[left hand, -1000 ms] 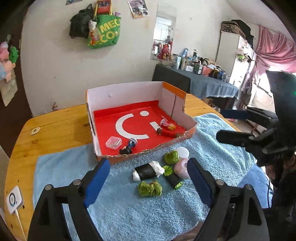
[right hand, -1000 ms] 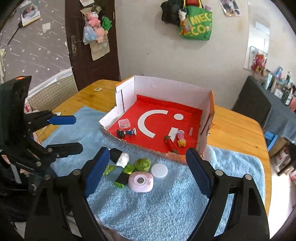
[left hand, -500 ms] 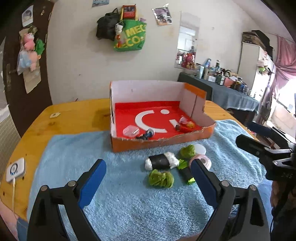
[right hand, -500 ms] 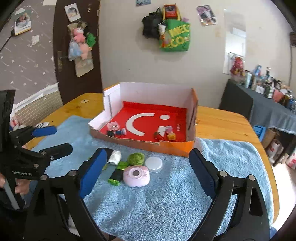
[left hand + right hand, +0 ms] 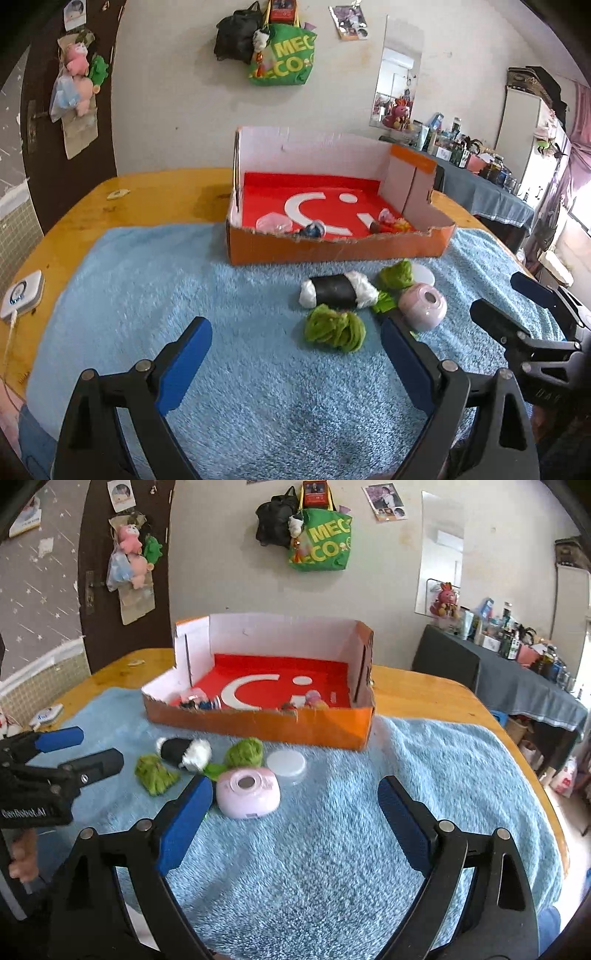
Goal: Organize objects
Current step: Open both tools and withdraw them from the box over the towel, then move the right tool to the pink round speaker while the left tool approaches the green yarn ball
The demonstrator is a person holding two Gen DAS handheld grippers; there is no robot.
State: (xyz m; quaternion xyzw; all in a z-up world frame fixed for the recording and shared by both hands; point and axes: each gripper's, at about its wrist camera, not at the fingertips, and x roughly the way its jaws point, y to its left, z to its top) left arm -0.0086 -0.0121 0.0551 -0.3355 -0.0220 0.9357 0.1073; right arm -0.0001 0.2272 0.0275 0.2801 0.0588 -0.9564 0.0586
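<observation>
Hovering over the blue towel (image 5: 155, 280), you held both grippers with jaws spread wide and nothing between them.

Ahead of your left gripper (image 5: 295, 365) and right gripper (image 5: 295, 812) sat the orange box (image 5: 332, 251) with its red floor; inside lay a clear little case (image 5: 273, 224), a blue-and-black toy (image 5: 312, 229) and a red-and-yellow piece (image 5: 391, 226) near the low front wall. Loose objects lay between you and that wall: a black-and-white roll (image 5: 338, 291), two green bundles (image 5: 334, 328), a pink round gadget (image 5: 248, 792) just beside your right gripper's left finger, and a white lid (image 5: 286, 763). Open towel stretched to the right of your right gripper, up to the table edge (image 5: 517, 746).
</observation>
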